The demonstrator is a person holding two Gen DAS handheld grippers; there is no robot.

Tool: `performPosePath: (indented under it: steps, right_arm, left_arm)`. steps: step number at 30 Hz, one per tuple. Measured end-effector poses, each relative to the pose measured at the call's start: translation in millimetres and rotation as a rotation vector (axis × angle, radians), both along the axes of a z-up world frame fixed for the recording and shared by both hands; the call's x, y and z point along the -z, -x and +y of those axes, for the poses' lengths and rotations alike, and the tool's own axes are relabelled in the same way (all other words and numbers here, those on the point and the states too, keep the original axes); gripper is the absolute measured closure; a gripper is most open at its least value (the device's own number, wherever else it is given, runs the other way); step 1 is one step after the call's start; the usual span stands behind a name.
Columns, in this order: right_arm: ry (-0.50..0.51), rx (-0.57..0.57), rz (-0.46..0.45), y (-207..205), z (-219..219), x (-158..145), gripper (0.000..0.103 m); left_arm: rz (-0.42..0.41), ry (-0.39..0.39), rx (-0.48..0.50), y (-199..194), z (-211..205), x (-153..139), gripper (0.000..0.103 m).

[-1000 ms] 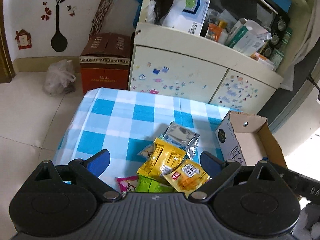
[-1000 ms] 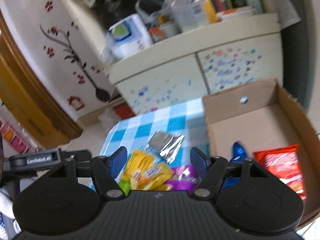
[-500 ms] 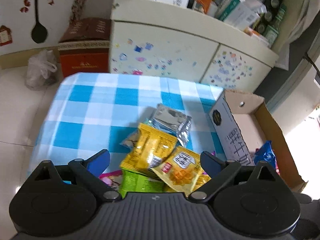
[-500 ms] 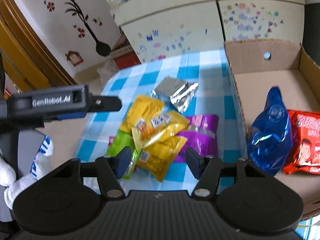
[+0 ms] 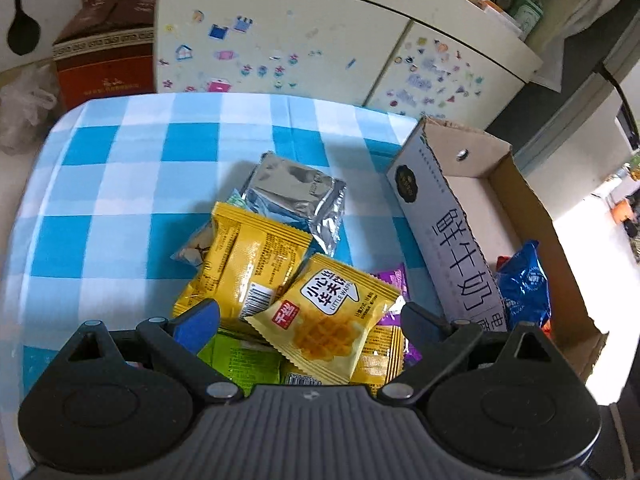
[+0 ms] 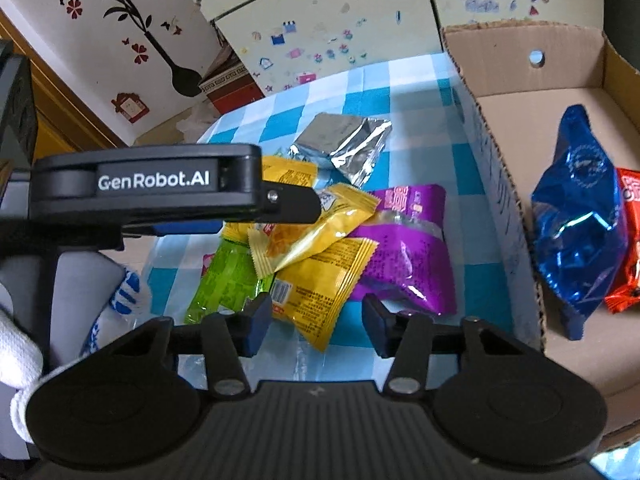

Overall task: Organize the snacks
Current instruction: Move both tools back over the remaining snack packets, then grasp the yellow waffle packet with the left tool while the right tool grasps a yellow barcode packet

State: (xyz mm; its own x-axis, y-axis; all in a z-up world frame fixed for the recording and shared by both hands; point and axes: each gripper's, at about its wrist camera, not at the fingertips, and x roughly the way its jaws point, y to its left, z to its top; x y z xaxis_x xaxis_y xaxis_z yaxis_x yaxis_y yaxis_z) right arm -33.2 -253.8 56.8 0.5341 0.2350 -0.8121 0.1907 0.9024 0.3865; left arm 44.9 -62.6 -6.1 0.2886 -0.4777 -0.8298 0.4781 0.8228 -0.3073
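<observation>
A pile of snack packets lies on the blue checked tablecloth [image 5: 120,184]: a yellow waffle packet [image 5: 328,316] on top, another yellow packet [image 5: 248,264], a silver foil packet [image 5: 296,196], a green packet [image 6: 224,280] and a purple packet [image 6: 404,248]. A cardboard box [image 6: 500,184] at the right holds a blue bag [image 6: 580,224] and a red bag [image 6: 628,248]. My left gripper [image 5: 310,320] is open just above the yellow waffle packet. My right gripper [image 6: 314,326] is open above the lower yellow packet [image 6: 320,284]. The left gripper's body [image 6: 160,184] crosses the right wrist view.
A cream cabinet [image 5: 320,40] with stickers stands behind the table, its shelf crowded with boxes and bottles. A red-brown carton [image 5: 104,52] and a plastic bag [image 5: 24,108] sit on the floor at the left. The table's left edge drops to the tiled floor.
Both grippers have come down and forward over the snack pile, which looks larger now. The left gripper has entered the right wrist view. Both stayed open.
</observation>
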Motion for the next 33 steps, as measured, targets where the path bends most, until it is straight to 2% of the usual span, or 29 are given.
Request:
performPosePath:
  steps: [5, 7, 9, 10, 11, 15, 19, 23, 27, 30, 32, 33]
  right_arm:
    - [-0.004, 0.001, 0.001, -1, 1, 11, 0.075]
    - [-0.005, 0.003, -0.012, 0, 2, 12, 0.080]
    - [-0.002, -0.011, -0.024, 2, 3, 10, 0.084]
    - [0.003, -0.016, -0.033, 3, 3, 9, 0.086]
    - [0.009, -0.021, -0.039, 4, 4, 8, 0.088]
    - [0.010, -0.052, -0.039, 5, 4, 5, 0.089]
    - [-0.002, -0.109, -0.035, 8, 7, 2, 0.090]
    - [-0.015, -0.195, -0.002, 11, 15, 4, 0.091]
    - [0.002, -0.258, 0.060, 12, 23, 7, 0.087]
    - [0.066, -0.264, 0.064, 12, 22, 1, 0.078]
    - [0.112, -0.317, 0.059, 16, 25, -4, 0.060]
    - [0.130, -0.328, 0.047, 17, 25, -7, 0.058]
  left_arm:
    - [-0.010, -0.015, 0.038, 0, -9, 9, 0.004]
    - [-0.030, -0.025, 0.051, 2, -12, 12, 0.005]
    - [-0.051, -0.055, 0.053, 3, -15, 14, 0.009]
    - [-0.063, -0.072, 0.052, 3, -15, 16, 0.016]
    - [-0.065, -0.080, 0.051, 3, -15, 17, 0.020]
    - [-0.071, -0.080, 0.029, 4, -4, 16, 0.024]
    - [-0.122, -0.158, 0.009, 7, 8, 12, 0.025]
    - [-0.127, -0.219, -0.020, 4, 24, 10, 0.025]
    - [-0.083, -0.195, -0.016, -1, 34, 8, 0.024]
    - [-0.079, -0.202, -0.021, -3, 34, 9, 0.022]
    - [-0.075, -0.212, -0.020, -4, 33, 12, 0.020]
    - [-0.073, -0.213, -0.021, -5, 32, 13, 0.019]
